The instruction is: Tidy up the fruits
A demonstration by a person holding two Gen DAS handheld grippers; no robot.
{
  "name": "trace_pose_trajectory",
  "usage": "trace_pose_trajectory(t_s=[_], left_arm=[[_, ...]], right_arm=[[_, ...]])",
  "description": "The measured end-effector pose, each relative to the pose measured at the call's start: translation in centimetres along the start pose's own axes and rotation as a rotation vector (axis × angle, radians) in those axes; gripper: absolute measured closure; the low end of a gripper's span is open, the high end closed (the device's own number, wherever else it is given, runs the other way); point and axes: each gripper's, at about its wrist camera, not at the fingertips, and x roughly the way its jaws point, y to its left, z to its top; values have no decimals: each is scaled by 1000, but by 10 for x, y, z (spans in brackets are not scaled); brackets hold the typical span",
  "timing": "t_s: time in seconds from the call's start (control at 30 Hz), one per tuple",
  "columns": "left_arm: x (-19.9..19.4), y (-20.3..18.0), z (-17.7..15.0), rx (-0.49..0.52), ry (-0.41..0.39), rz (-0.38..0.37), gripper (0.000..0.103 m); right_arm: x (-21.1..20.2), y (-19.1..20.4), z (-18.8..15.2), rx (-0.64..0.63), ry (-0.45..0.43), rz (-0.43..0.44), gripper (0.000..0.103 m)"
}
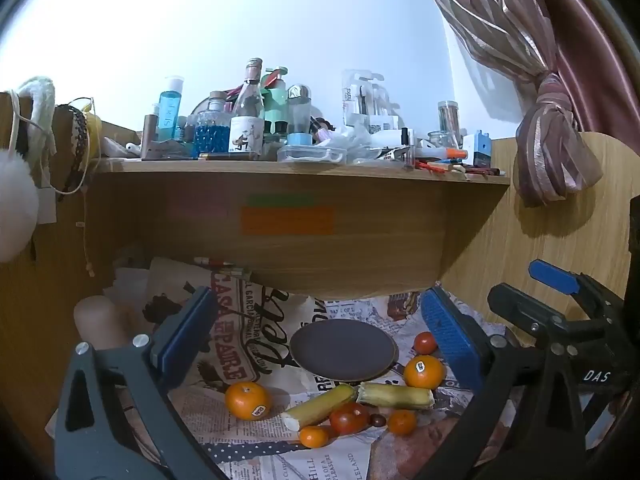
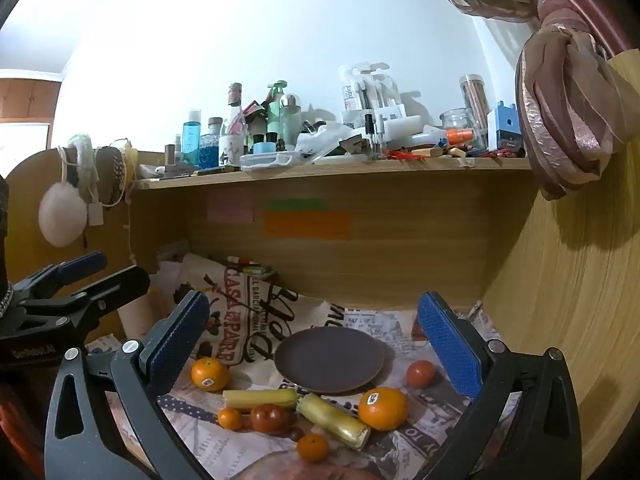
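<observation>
Fruit lies loose on newspaper in front of a dark round plate [image 1: 342, 350] [image 2: 329, 360], which holds nothing. Two stickered oranges [image 1: 247, 400] [image 1: 423, 371] flank the pile. Between them are two yellowish stalk pieces [image 1: 320, 406] [image 1: 396, 396], a dark red tomato [image 1: 349, 418], small oranges [image 1: 313, 436] and a tiny dark fruit [image 1: 377, 420]. Another tomato [image 1: 425, 343] [image 2: 420, 373] sits right of the plate. My left gripper [image 1: 316, 300] hovers open above the pile, holding nothing. My right gripper [image 2: 314, 298] is likewise open beside it, above the large orange [image 2: 382, 408].
A wooden shelf [image 1: 304, 168] crowded with bottles and jars overhangs the back of the desk. Wood panels close both sides. A knotted curtain [image 2: 568, 120] hangs at the right. A pale wooden object [image 1: 98, 320] stands at the left. Each gripper shows in the other's view [image 1: 528, 286] [image 2: 116, 268].
</observation>
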Motion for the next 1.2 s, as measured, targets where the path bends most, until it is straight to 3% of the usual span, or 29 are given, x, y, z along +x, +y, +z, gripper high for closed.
trace_pose_trajectory(t_s=[0.27, 1.2], left_arm=[[7, 10, 0, -15, 24, -27, 0], [11, 4, -3, -7, 19, -2, 0]], right_arm=[[-2, 1, -1, -1, -8, -7, 0], [-4, -3, 1, 8, -1, -10, 0]])
